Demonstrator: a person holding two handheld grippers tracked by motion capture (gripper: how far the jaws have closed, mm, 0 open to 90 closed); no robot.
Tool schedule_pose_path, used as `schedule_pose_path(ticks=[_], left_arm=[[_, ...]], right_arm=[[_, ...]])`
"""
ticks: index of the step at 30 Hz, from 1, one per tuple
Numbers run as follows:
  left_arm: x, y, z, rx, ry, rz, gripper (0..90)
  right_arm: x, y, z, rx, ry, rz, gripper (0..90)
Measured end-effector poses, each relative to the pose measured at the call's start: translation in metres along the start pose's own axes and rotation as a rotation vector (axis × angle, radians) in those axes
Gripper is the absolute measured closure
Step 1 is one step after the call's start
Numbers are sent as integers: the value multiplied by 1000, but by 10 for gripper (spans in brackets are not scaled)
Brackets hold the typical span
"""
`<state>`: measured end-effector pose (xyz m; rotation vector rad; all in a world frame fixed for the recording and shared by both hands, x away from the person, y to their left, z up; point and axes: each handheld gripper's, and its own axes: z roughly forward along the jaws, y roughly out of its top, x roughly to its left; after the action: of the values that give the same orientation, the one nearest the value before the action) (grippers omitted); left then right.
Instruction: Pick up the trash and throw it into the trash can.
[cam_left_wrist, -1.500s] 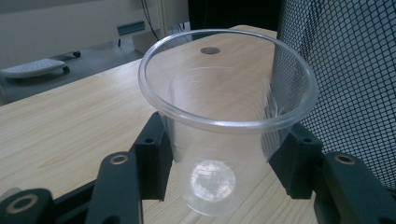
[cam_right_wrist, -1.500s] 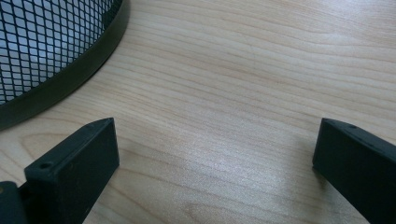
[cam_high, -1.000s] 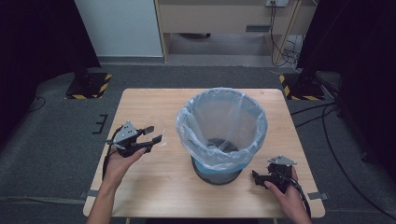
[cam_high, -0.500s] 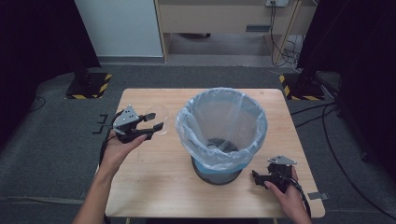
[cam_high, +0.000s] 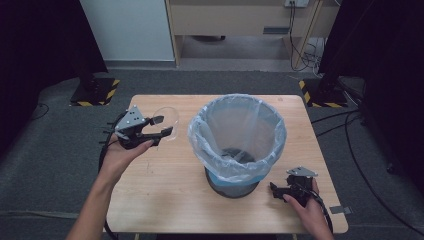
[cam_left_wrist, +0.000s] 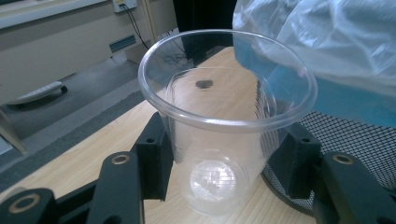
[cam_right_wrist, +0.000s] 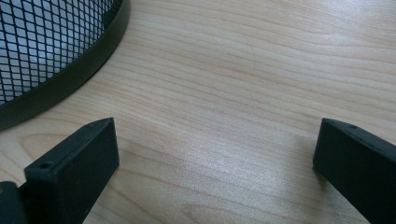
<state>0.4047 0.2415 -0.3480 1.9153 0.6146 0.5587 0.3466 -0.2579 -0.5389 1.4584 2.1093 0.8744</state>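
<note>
Above the left half of the counter (cam_high: 165, 200), a clear plastic cup (cam_high: 167, 120) is held off the wood by the left tool (cam_high: 161, 126), whose jaws are pressed against the cup's ribbed wall just below the rim. In the left gripper view the cup (cam_left_wrist: 224, 135) is seen upright between the two black jaws, its mouth open toward the lined bin; gripping under the flared rim probably keeps the thin wall from slipping downward. A mesh wastebasket (cam_high: 232, 182) with a pale blue liner bag (cam_high: 237, 135) stands at the middle of the counter, just beside the cup, so the cup appears to be raised in order to clear the bag's folded-over edge. Near the basket's base, the right tool (cam_high: 276, 189) is rested low on the counter with its jaws wide apart and nothing between them, apparently kept out of the way.
</note>
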Motion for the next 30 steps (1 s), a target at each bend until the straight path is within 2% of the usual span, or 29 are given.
schedule_pose_path(ticks=[3,5,6,7,9,10,12,13,17,25,30], left_arm=[[0,13,-5,1,-3,18,455],[3,24,-9,-25,-15,14,455],[3,24,-9,-25,-15,14,454],[3,34,-10,-32,-16,27,454],[3,44,-11,-40,-24,38,453],[3,44,-11,-40,-24,38,453],[2,56,-12,-41,-24,57,452],[2,56,-12,-41,-24,57,452],[1,73,-13,-50,-24,72,451],[-5,90,-13,-58,-30,93,451],[-8,95,-13,-55,-32,102,451]], right_arm=[[0,0,0,0,0,0,3],[0,0,0,0,0,0,3],[0,0,0,0,0,0,3],[0,0,0,0,0,0,3],[0,0,0,0,0,0,3],[0,0,0,0,0,0,3],[0,0,0,0,0,0,3],[0,0,0,0,0,0,3],[0,0,0,0,0,0,3],[0,0,0,0,0,0,3],[0,0,0,0,0,-1,4]])
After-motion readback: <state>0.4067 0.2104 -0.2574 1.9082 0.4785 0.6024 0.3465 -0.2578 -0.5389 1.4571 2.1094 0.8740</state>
